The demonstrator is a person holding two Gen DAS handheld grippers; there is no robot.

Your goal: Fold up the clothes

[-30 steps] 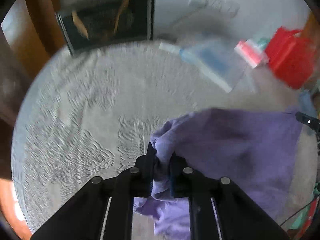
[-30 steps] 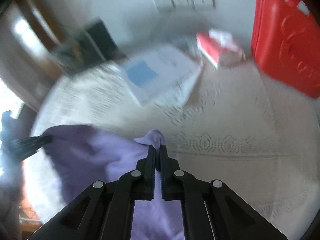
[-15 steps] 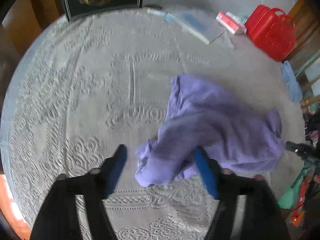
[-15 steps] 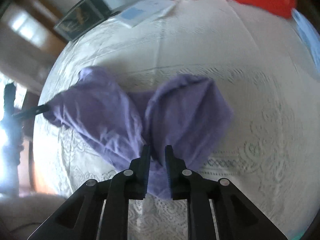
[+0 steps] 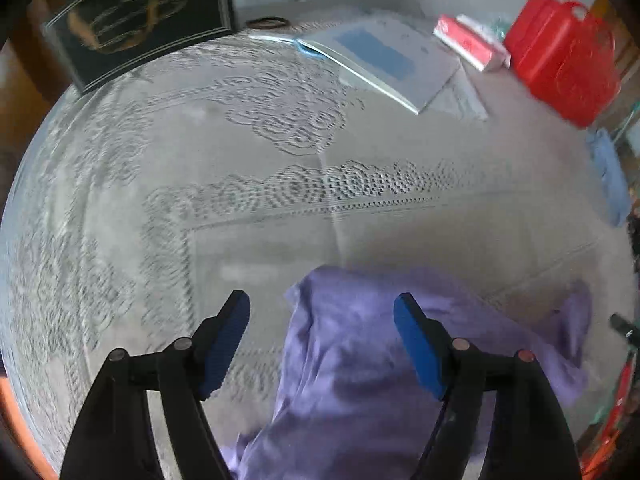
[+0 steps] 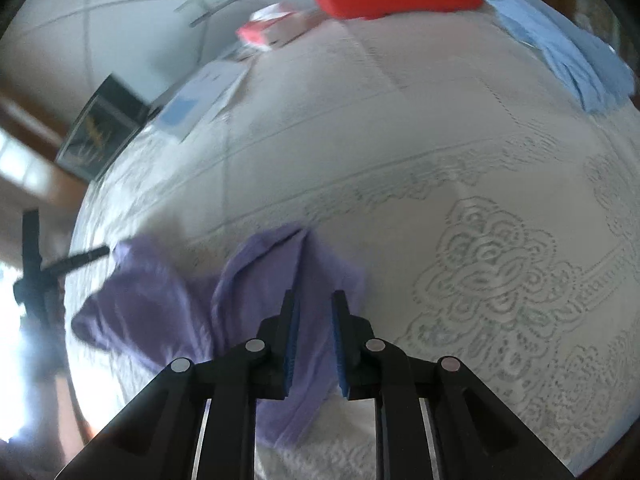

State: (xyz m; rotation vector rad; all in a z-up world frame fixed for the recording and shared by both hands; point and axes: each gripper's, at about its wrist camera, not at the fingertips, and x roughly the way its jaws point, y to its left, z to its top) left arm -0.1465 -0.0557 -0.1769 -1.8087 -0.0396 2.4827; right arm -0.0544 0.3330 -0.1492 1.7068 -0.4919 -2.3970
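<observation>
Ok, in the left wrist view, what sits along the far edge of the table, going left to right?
Dark framed picture → white booklet with a blue panel → red and white box → red plastic case → light blue cloth at the right rim.

The garment (image 5: 360, 364) at 6 o'clock in the left wrist view is plain lavender-purple. Under it the tablecloth (image 5: 280, 200) is off-white lace with scrolling floral medallions and a woven border band. At 10 o'clock stands a black frame (image 5: 136, 24) with thin pale border lines and a gold motif. At 1 o'clock lies a white booklet (image 5: 384, 64) bearing a blue rectangle, then a red-and-white box (image 5: 472, 46), and at 2 o'clock a bright red container (image 5: 560, 60). A light blue cloth (image 6: 560, 48) sits at 1 o'clock in the right wrist view. Both grippers are black with blue pads (image 5: 224, 344).
</observation>
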